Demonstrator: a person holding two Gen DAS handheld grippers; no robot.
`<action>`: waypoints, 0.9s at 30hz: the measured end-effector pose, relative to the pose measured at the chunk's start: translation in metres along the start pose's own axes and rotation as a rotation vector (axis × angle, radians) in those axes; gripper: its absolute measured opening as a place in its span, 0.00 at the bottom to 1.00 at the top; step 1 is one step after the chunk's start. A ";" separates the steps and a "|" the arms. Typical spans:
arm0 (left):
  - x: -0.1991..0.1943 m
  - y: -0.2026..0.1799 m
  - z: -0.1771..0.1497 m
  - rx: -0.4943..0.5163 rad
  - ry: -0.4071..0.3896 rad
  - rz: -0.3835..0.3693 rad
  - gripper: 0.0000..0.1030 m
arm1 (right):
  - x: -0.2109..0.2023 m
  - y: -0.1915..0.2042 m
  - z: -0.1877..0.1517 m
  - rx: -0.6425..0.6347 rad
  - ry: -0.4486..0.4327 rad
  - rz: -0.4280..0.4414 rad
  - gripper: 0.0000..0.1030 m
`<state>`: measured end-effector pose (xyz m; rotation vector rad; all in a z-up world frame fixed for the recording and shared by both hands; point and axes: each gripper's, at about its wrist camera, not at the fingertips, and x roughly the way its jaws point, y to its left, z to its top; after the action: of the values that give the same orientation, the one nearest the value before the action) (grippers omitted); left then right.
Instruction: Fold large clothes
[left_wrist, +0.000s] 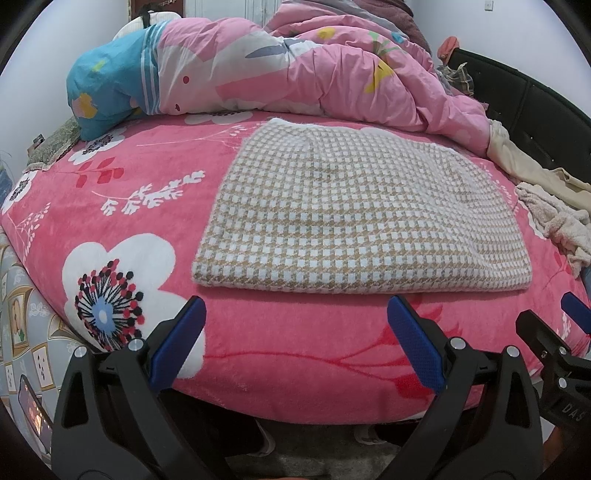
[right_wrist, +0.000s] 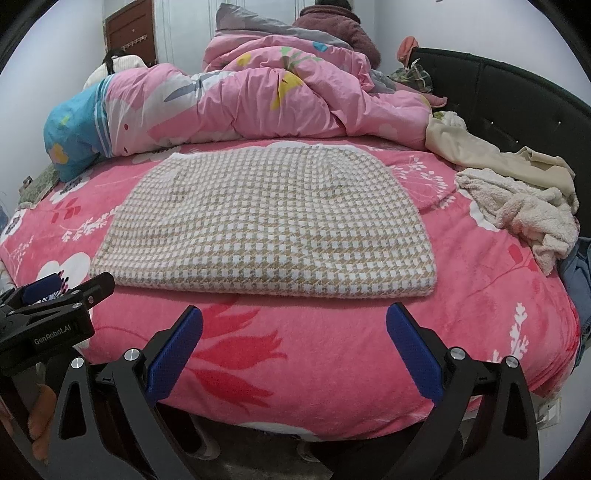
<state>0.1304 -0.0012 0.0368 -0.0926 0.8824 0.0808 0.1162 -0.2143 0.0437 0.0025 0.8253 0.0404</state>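
Note:
A tan-and-white houndstooth knit garment (left_wrist: 354, 214) (right_wrist: 266, 229) lies folded into a flat rectangle on the pink flowered blanket (left_wrist: 147, 206) (right_wrist: 480, 302). My left gripper (left_wrist: 295, 314) hovers open just in front of the garment's near edge, nothing between its blue pads. My right gripper (right_wrist: 293, 314) is also open and empty, level with the same near edge. The right gripper's tip shows at the right rim of the left wrist view, and the left gripper's body at the left rim of the right wrist view. Neither touches the garment.
A bunched pink duvet (left_wrist: 303, 66) (right_wrist: 266, 99) with a blue end fills the far side of the bed. Beige and cream clothes (left_wrist: 546, 206) (right_wrist: 517, 199) are heaped at the right by a dark headboard (right_wrist: 509, 96). A person sits beyond the duvet (right_wrist: 340, 29).

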 end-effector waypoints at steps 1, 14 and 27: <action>0.000 0.000 0.000 0.000 0.000 0.000 0.92 | 0.000 0.000 -0.001 0.000 0.000 0.000 0.94; 0.000 -0.001 0.000 0.000 0.001 0.001 0.92 | 0.001 -0.001 -0.001 0.000 0.002 0.001 0.94; 0.001 -0.002 0.000 0.001 0.003 0.000 0.92 | 0.004 0.000 -0.004 0.000 0.005 0.003 0.94</action>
<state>0.1312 -0.0033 0.0367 -0.0914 0.8856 0.0802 0.1159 -0.2140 0.0384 0.0038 0.8307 0.0435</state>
